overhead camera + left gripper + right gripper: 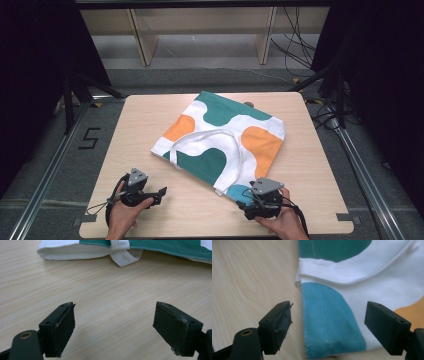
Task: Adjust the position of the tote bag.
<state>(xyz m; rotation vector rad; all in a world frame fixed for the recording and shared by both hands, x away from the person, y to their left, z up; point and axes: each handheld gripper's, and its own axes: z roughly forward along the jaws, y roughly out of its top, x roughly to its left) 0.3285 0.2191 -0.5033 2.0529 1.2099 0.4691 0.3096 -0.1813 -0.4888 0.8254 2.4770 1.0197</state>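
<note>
pale wood desk [150, 125] carries a tote bag [220, 140] printed in white, green, orange and blue, lying flat near the middle with its long axis running from about 11 o'clock down to 5 o'clock. its strap [200, 140] loops across the top face. the blue corner [235, 191] of the bag points toward 5 o'clock, and the right gripper [248, 202] sits just beside it; in the right gripper view that blue corner [329, 332] lies straight ahead between the wide-spread fingers [275, 327], nothing held, the bag's edge running away toward 12 o'clock. the left gripper [159, 192] rests at about 7 o'clock from the bag, on bare wood, fingers [58, 330] also wide and holding nothing; the bag's near hem [75, 252] and a strap end [123, 255] lie ahead of it at 12 o'clock, apart from the fingers. the right hand is clearly the nearer one, so the corner grab likely falls to it, with a short push forward.
</note>
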